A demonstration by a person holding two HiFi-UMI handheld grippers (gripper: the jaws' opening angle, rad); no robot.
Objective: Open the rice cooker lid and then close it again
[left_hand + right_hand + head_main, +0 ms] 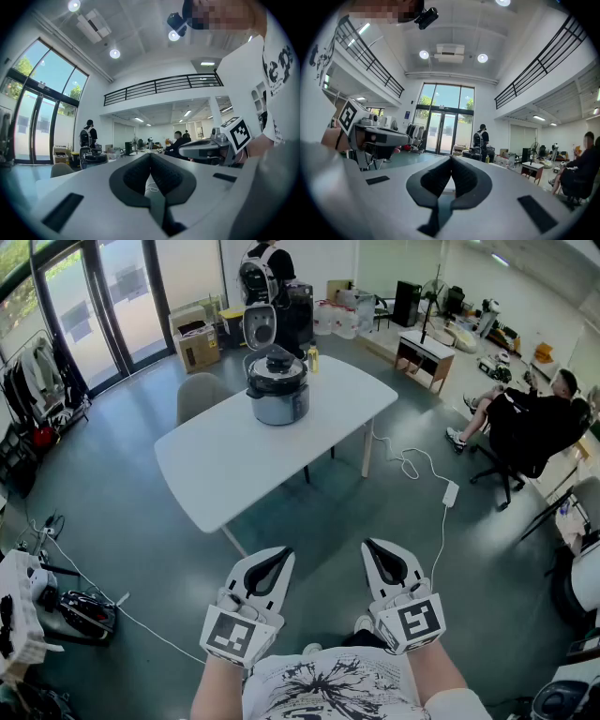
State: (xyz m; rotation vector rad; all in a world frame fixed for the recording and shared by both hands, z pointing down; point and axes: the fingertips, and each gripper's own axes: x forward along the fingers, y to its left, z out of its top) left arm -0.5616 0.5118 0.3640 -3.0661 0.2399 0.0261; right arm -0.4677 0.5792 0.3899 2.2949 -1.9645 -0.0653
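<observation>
The rice cooker (277, 390), grey and black, stands at the far side of a white table (234, 460); its lid (260, 326) is tipped up and open. Both grippers are held close to my body, well short of the table and apart from the cooker. My left gripper (280, 556) is shut with nothing between its jaws, and so is my right gripper (373, 547). In the left gripper view the left gripper (150, 157) shows its dark pads pressed together, with the cooker (93, 157) small in the distance. The right gripper (451, 161) looks level toward the cooker (474, 153).
A small yellow bottle (312, 358) stands on the table beside the cooker. A grey chair (201, 393) sits at the table's far left. A white cable with a power strip (450, 493) lies on the floor to the right. A person with a backpack (265, 268) stands behind; another (530, 423) sits at right.
</observation>
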